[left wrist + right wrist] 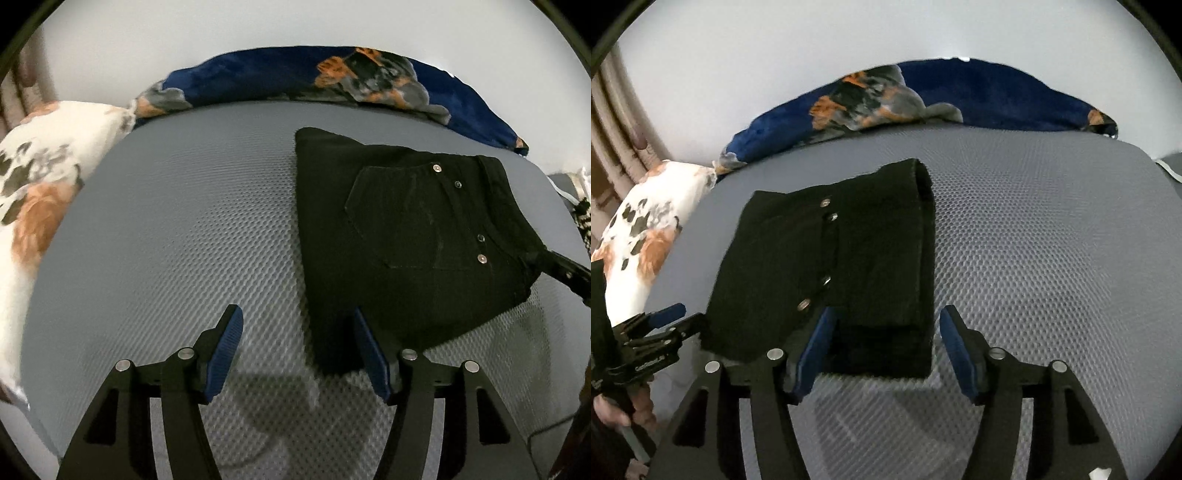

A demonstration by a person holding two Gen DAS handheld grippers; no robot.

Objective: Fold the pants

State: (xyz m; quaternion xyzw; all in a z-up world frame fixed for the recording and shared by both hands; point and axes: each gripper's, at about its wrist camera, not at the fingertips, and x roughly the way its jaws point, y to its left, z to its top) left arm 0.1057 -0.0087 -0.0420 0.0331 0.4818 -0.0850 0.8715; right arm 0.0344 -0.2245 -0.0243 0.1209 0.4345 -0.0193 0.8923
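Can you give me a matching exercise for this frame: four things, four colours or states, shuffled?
Things:
1. pants
2. mattress
3. blanket
4. left tongs

Colours or states:
A. grey, dimpled
B. open, holding nothing
C. black, folded into a compact stack
D. dark blue with orange patches

Pairs: 1-C, 2-A, 3-D, 4-B
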